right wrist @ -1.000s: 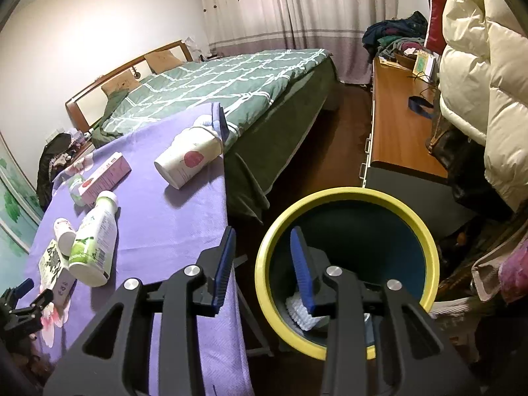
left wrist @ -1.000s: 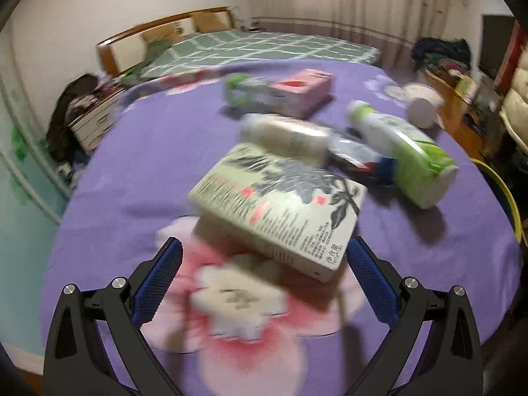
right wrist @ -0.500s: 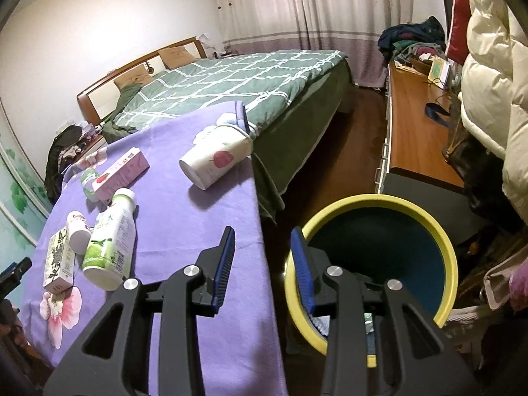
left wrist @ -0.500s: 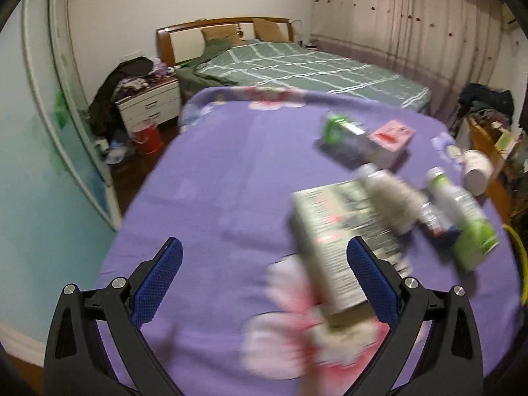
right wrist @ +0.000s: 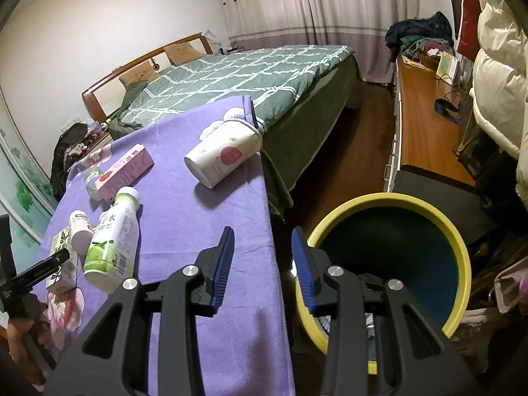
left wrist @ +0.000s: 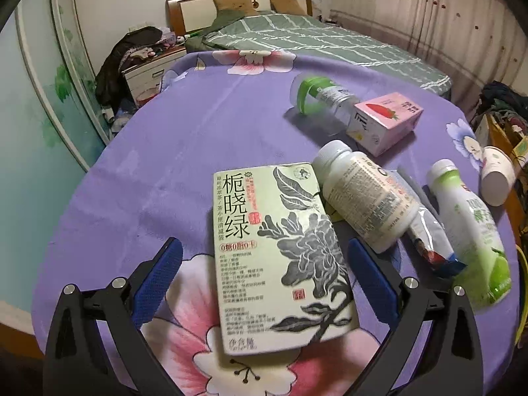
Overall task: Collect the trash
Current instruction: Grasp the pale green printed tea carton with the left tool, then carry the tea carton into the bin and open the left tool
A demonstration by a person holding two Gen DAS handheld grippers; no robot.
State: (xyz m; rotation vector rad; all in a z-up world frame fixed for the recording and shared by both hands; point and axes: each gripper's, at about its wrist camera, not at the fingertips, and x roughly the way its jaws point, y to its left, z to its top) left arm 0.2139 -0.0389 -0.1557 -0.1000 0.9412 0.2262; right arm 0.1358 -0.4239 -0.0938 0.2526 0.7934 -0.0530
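A pale green tea box (left wrist: pixel 283 257) lies flat on the purple flowered cloth (left wrist: pixel 198 132). My left gripper (left wrist: pixel 262 244) is open and straddles the box, with its blue pads clear of both sides. To the right lie a white bottle (left wrist: pixel 366 198), a foil wrapper (left wrist: pixel 429 237), a green-and-white bottle (left wrist: pixel 468 231), a pink carton (left wrist: pixel 386 122), a clear bottle (left wrist: pixel 316 94) and a tipped paper cup (left wrist: pixel 496 178). My right gripper (right wrist: pixel 262 231) hangs part-open and empty over the table's edge, beside the yellow-rimmed bin (right wrist: pixel 458 241).
A bed with a green checked cover (right wrist: pixel 247 76) stands behind the table. A wooden desk (right wrist: pixel 425 132) and a white padded jacket (right wrist: pixel 495 66) fill the right side. A dark floor strip (right wrist: pixel 346 151) runs between bed and desk. A nightstand (left wrist: pixel 148 72) sits far left.
The left gripper swung back so that the tea box, off to the right half a second ago, now lies between its jaws. The right gripper drifted from over the bin toward the table edge.
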